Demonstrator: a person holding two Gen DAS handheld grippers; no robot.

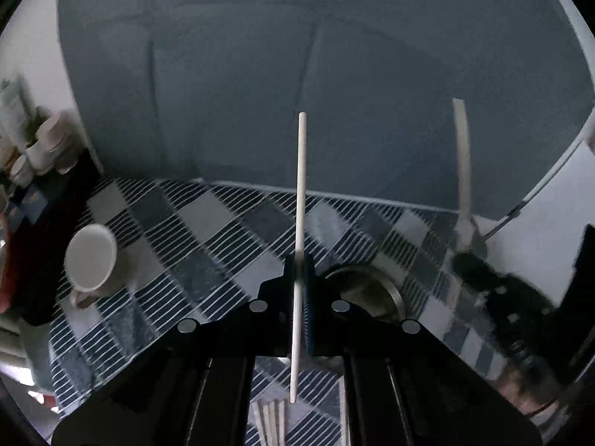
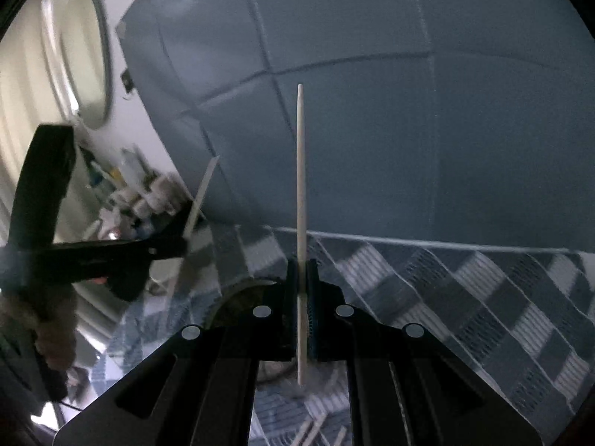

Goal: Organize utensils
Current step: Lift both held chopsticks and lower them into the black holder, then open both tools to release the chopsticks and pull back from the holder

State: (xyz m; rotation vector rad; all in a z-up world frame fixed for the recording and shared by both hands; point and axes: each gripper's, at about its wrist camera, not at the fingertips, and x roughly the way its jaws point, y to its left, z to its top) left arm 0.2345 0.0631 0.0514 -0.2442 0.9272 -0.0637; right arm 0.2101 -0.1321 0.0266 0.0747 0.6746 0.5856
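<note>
- Over the checked blue-and-white cloth (image 1: 223,215), both grippers sit lifted with their jaws pinched down tight, each on one pale chopstick.
- Left gripper (image 1: 299,278) clamps its chopstick (image 1: 301,186) around the middle, so it pokes well up past the pads and also hangs out below.
- Right gripper (image 2: 302,286) does the same with a tapered chopstick (image 2: 300,171), thin end up.
- More loose sticks (image 1: 269,423) lie on the cloth under the left gripper, and a white mug (image 1: 91,258) lies tipped on its side off to the left.
- A round metal container (image 1: 366,290) sits just behind the left fingers; my guess is that's where these go.
- Tip for this bit: keep each stick close to upright, get the lower tip over the opening first, then lower before letting go. Don't let the two sticks knock together.
- Labels: a pale tube (image 1: 13,107) at far left has some print, but it's too blurry to read. Nothing else has writing I can make out.
</note>
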